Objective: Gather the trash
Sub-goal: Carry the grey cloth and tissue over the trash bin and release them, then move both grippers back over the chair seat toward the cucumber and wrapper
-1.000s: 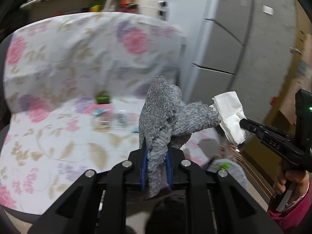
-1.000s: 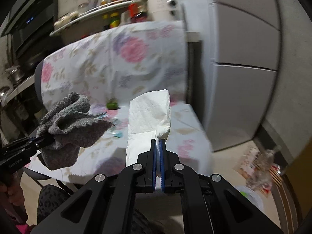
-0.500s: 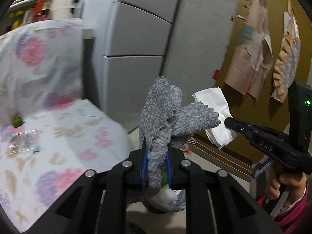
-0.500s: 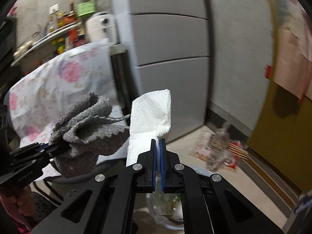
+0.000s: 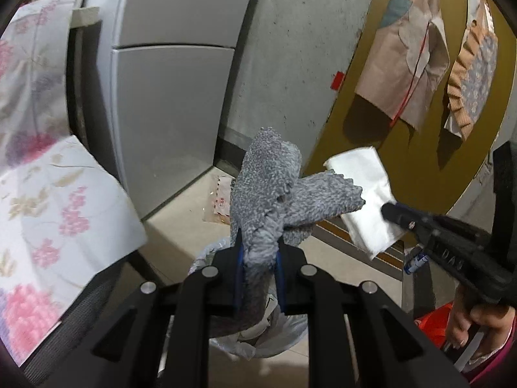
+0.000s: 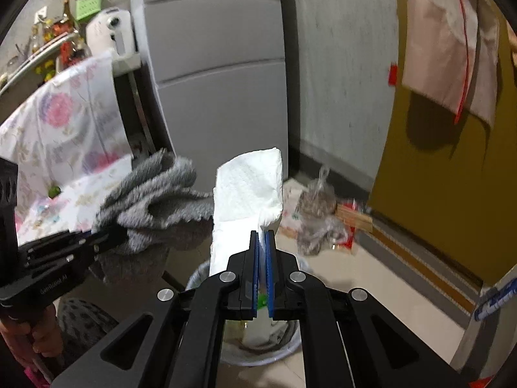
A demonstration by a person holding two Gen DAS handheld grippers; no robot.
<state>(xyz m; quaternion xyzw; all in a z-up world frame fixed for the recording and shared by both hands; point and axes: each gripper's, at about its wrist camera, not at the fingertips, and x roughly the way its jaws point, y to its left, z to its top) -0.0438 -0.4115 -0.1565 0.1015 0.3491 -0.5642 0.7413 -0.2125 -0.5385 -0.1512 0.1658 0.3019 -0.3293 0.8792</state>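
Item: your left hand-held gripper [image 5: 258, 258] pinches a grey cloth [image 5: 268, 194]; your right hand-held gripper [image 6: 262, 242] pinches a white tissue [image 6: 248, 194]. Both hang above the lined bin [image 6: 290, 339]. Release pending; small scraps, seemingly wrappers, remain on the tabletop [image 6: 42, 207].

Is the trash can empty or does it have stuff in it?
It has stuff in it. The right wrist view shows pale scraps and something green inside the trash can, below the paper towel. How full it is, I cannot tell.
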